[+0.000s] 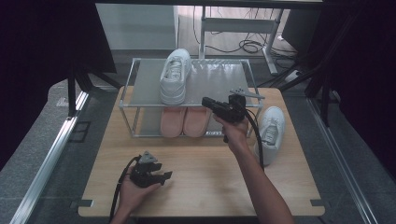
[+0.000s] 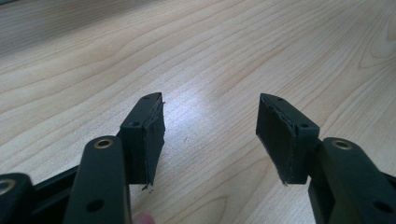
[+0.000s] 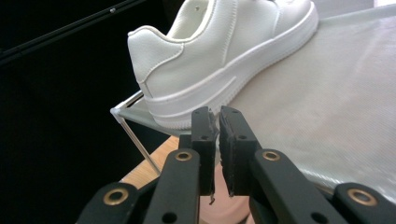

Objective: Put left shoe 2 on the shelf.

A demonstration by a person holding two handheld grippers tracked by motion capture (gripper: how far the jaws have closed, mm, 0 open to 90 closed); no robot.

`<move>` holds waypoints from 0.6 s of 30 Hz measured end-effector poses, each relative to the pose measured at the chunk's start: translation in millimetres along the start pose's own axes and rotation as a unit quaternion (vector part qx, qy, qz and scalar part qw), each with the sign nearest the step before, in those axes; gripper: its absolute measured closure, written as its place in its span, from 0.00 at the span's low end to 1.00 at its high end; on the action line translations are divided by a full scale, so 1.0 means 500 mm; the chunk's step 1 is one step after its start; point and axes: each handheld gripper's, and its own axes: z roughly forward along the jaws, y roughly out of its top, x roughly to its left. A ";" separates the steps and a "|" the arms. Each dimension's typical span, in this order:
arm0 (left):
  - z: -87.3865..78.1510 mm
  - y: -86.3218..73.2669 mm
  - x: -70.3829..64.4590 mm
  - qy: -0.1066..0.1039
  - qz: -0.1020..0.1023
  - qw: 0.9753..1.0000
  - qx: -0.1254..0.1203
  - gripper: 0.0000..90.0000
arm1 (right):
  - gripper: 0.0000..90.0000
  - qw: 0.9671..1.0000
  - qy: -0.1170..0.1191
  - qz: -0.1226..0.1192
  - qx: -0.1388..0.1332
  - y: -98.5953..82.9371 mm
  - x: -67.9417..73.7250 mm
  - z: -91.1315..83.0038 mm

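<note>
Left gripper [image 1: 167,176]: held low over the near left part of the wooden table [image 1: 201,186], jaws pointing right; in the left gripper view [image 2: 210,135] the jaws are seen spread wide apart with nothing between them, bare wood beneath.

Shoe rack [image 1: 128,105]: a two-level metal frame set at the far side of the table, with a pale mesh top shelf.

White sneaker on the rack [image 1: 175,77]: placed on the top shelf, left of the shelf's middle, toe pointing away; in the right gripper view [image 3: 219,51] its heel is seen close ahead of the jaw tips, near the shelf's front edge.

Pink shoes [image 1: 185,121]: a pair laid side by side on the lower level, under the top shelf.

Right gripper [image 1: 205,101]: raised at the rack's front right corner, jaws aimed left toward the white sneaker on the rack; in the right gripper view [image 3: 218,114] the jaws are seen pressed nearly together, holding nothing.

Second white sneaker [image 1: 271,133]: laid on the table right of the rack, just beside the right forearm, partly crossed by the gripper's cable.
</note>
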 end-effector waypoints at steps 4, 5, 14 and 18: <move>0.001 0.000 0.000 0.000 0.001 1.000 0.000 0.47 | 0.89 1.000 -0.006 -0.003 -0.004 -0.013 -0.009 -0.024; 0.001 0.000 0.000 0.000 0.001 1.000 0.000 0.47 | 0.89 1.000 -0.006 -0.003 -0.004 -0.013 -0.009 -0.024; 0.003 0.000 -0.002 0.000 0.001 1.000 0.001 0.47 | 0.86 1.000 -0.010 -0.004 -0.005 -0.038 -0.023 -0.065; 0.002 0.000 -0.001 0.000 0.000 1.000 0.000 0.47 | 0.85 1.000 -0.011 -0.006 -0.006 -0.052 -0.025 -0.081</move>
